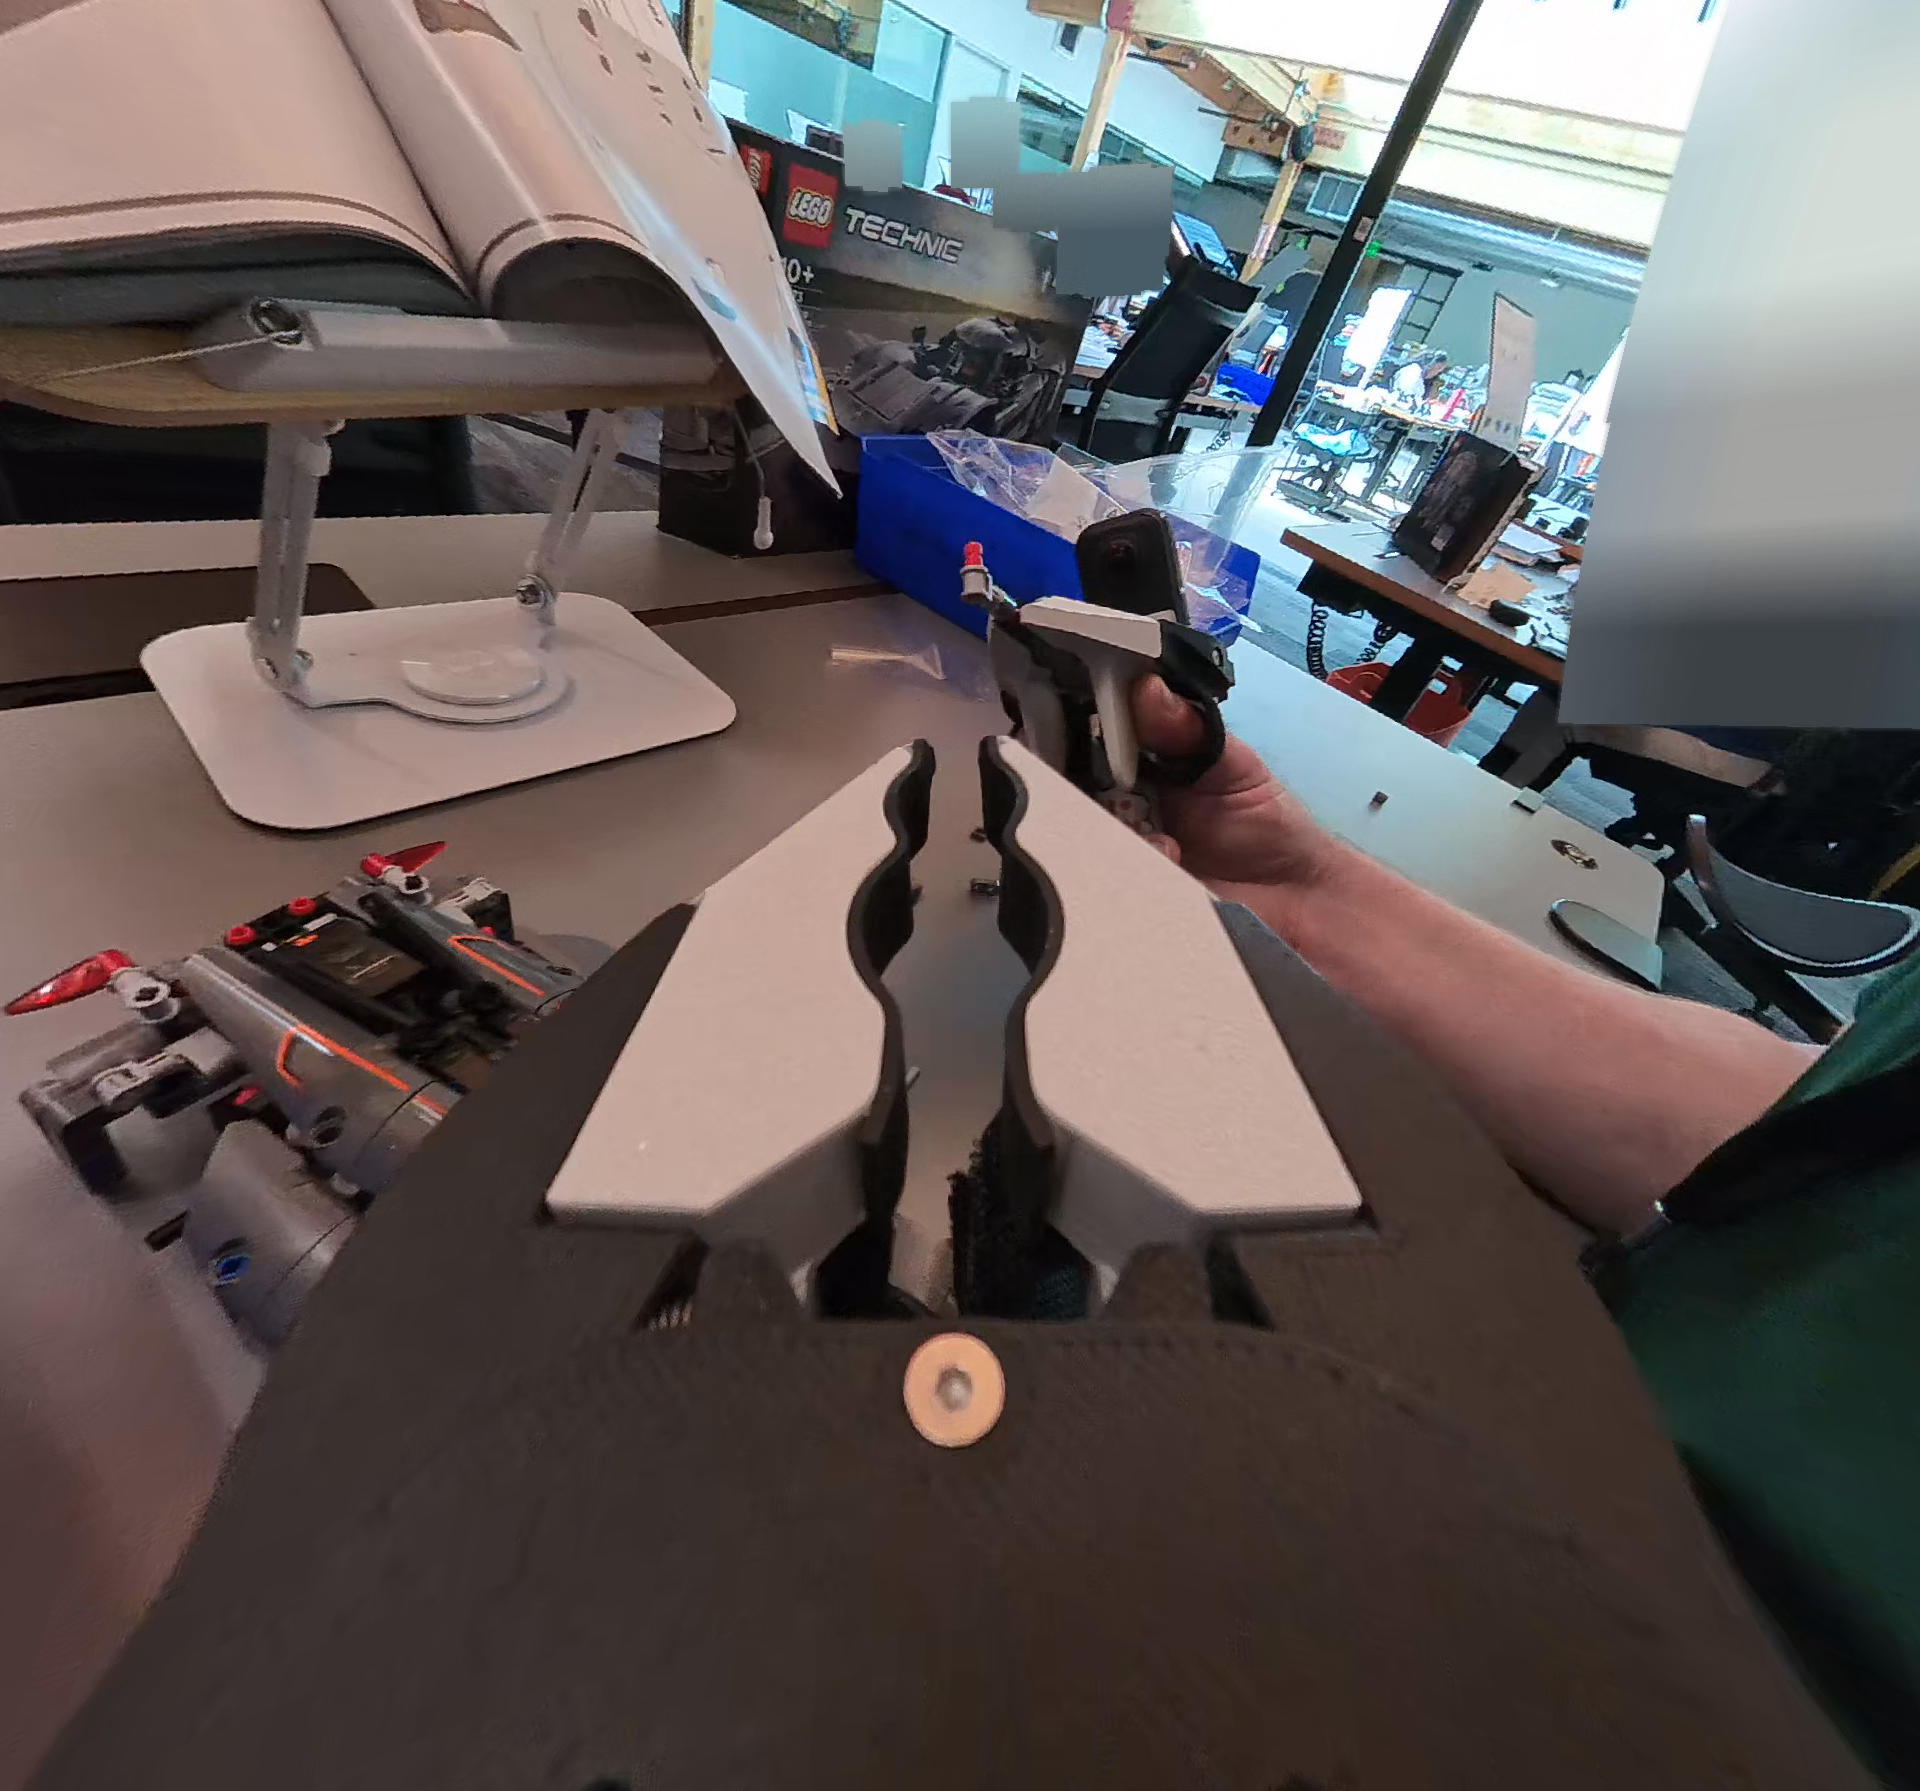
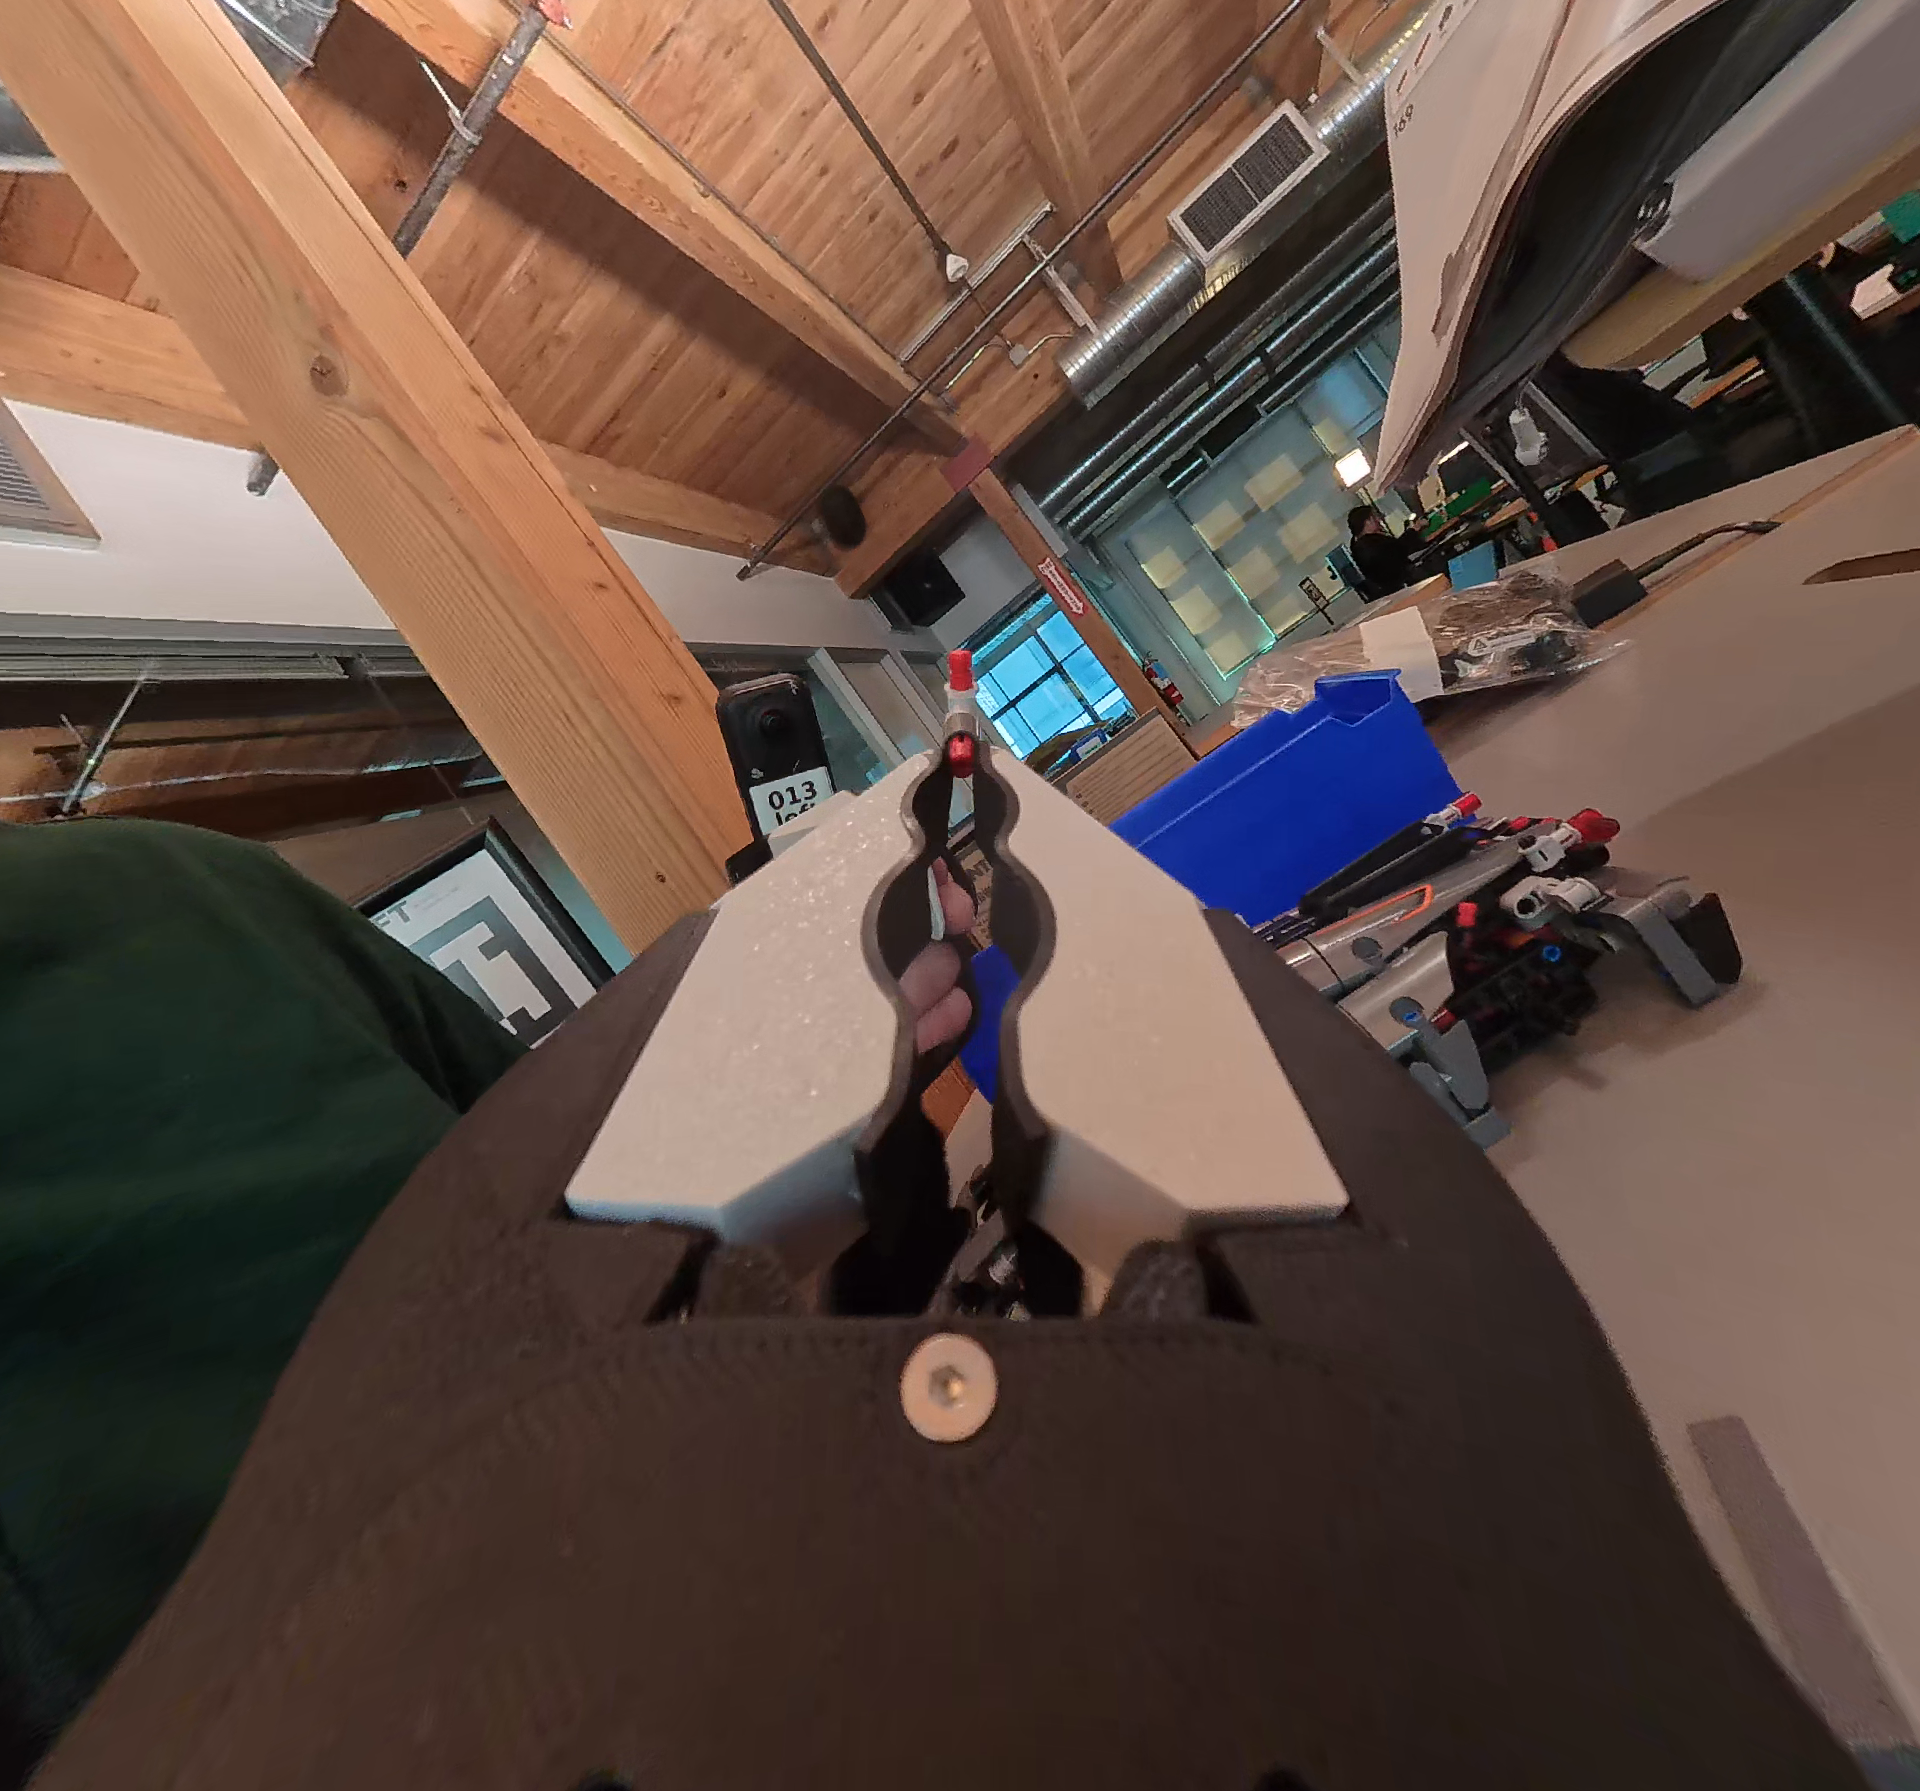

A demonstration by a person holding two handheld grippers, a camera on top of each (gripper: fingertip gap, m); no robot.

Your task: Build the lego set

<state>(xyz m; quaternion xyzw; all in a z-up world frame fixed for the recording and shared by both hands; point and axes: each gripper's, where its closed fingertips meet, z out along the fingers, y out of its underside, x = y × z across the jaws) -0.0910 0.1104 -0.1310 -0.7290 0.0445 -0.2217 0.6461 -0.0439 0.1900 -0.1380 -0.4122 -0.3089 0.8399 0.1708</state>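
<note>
The left hand-held gripper (image 1: 958, 767) hangs over the grey counter (image 1: 810, 702), its jaws slightly parted and empty; the right hand-held gripper (image 2: 964, 773) is raised, pinching a small grey-and-red lego piece (image 2: 961, 702) at its tips. Only the left wrist view shows the hand (image 1: 1210, 796) on the right tool; the half-built lego model (image 1: 281, 1014) lies on the counter. Farther off stand the open manual (image 1: 312, 79) on its stand, a blue bin (image 1: 935, 526) and the set's box (image 1: 935, 318); only the right wrist view shows wooden ceiling beams (image 2: 343, 370).

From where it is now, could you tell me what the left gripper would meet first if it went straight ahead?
Probably the right gripper, held up just beyond the left gripper tips with a small red-tipped piece pinched in it; depth is unclear, so it might pass slightly left of it.
</note>
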